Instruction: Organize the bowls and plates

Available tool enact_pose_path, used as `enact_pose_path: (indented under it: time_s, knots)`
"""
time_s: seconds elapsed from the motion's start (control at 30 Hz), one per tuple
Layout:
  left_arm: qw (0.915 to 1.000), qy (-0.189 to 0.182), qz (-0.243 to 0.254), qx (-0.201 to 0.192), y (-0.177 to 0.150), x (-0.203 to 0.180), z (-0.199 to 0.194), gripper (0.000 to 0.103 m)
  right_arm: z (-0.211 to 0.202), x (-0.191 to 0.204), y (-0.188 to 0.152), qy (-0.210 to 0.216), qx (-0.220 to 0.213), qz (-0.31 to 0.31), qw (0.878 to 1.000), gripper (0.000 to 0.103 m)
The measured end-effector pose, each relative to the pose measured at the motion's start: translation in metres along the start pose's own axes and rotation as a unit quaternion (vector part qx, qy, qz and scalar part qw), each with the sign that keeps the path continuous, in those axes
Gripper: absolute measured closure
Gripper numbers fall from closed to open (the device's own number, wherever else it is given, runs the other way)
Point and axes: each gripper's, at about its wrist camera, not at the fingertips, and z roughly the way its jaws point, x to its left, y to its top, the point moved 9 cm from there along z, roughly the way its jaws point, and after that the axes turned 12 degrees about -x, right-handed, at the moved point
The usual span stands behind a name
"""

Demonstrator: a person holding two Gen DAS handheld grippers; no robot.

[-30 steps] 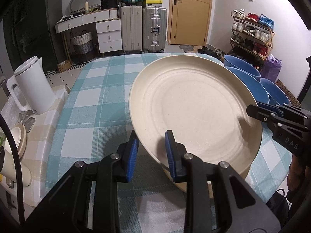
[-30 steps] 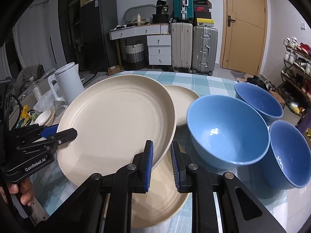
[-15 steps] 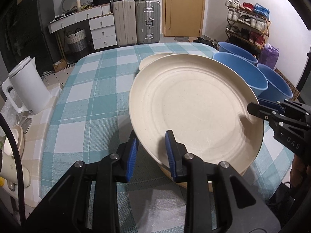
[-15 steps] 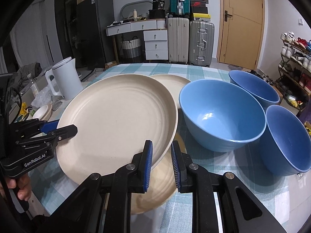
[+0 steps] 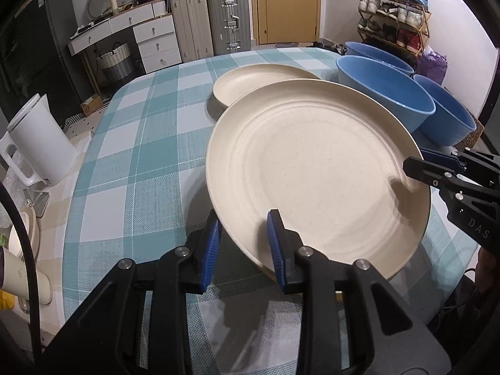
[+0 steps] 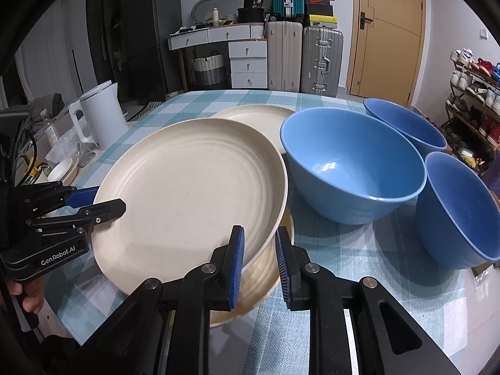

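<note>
A large cream plate (image 5: pixel 312 172) (image 6: pixel 193 181) hangs just above a second cream plate (image 6: pixel 259 284) that lies on the checked tablecloth (image 5: pixel 140 143). My left gripper (image 5: pixel 243 228) is shut on the held plate's near-left rim; it shows at the left in the right wrist view (image 6: pixel 106 203). On the opposite rim my right gripper (image 6: pixel 259 240) is shut too, and it appears at the right of the left wrist view (image 5: pixel 418 165). A third cream plate (image 5: pixel 259 81) (image 6: pixel 250 115) rests farther back. Three blue bowls (image 6: pixel 350 162) (image 6: pixel 406 125) (image 6: pixel 459 206) stand to the right.
A white kettle (image 5: pixel 37 143) (image 6: pixel 100 112) and small dishes stand on a side counter left of the table. Suitcases, drawers and a door line the far wall, and a shoe rack (image 5: pixel 393 12) stands at the right. A hand holds the left gripper's handle (image 6: pixel 31 297).
Both grippers have sunk with the cream plate held between them, bringing it close over the plate below. The far plate has come into the left wrist view.
</note>
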Motion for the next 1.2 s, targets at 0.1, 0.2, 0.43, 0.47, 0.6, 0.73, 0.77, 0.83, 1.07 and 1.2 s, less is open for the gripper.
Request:
enact_pose_path:
  time_s: [0.1,0.2,0.43,0.47,0.6,0.73,0.77,0.83,1.07,1.2]
  knots:
    - [1.0000,0.000,0.007,0.003,-0.002,-0.001,0.003,0.077,0.002,0.000,-0.005,-0.005,0.003,-0.004,1.000,0.082]
    - [0.9999,-0.001,0.011,0.010,-0.005,-0.003,0.008,0.077,0.003,0.000,-0.009,-0.010,0.006,-0.008,1.000,0.082]
    - [0.9996,0.002,0.021,0.019,-0.011,-0.005,0.014,0.076,0.006,-0.001,-0.016,-0.016,0.012,-0.017,1.000,0.082]
    - [0.9995,0.003,0.024,0.019,-0.012,-0.005,0.015,0.076,0.006,-0.001,-0.018,-0.018,0.012,-0.019,1.000,0.082]
    - [0.9991,0.006,0.033,0.024,-0.015,-0.006,0.018,0.075,0.007,-0.002,-0.022,-0.023,0.016,-0.024,0.999,0.082]
    - [0.9987,0.008,0.042,0.029,-0.018,-0.007,0.021,0.075,0.008,-0.003,-0.025,-0.028,0.018,-0.027,0.999,0.082]
    - [0.9985,0.009,0.044,0.030,-0.019,-0.007,0.022,0.075,0.008,-0.004,-0.026,-0.028,0.019,-0.027,0.999,0.082]
    - [0.9983,0.010,0.048,0.033,-0.020,-0.008,0.022,0.075,0.009,-0.004,-0.028,-0.029,0.019,-0.027,0.999,0.082]
    - [0.9971,0.014,0.068,0.032,-0.023,-0.011,0.026,0.074,0.009,0.000,-0.030,-0.022,0.015,-0.035,0.999,0.081]
    - [0.9969,0.014,0.070,0.033,-0.025,-0.012,0.027,0.074,0.008,0.010,-0.030,-0.024,0.008,-0.066,0.998,0.081]
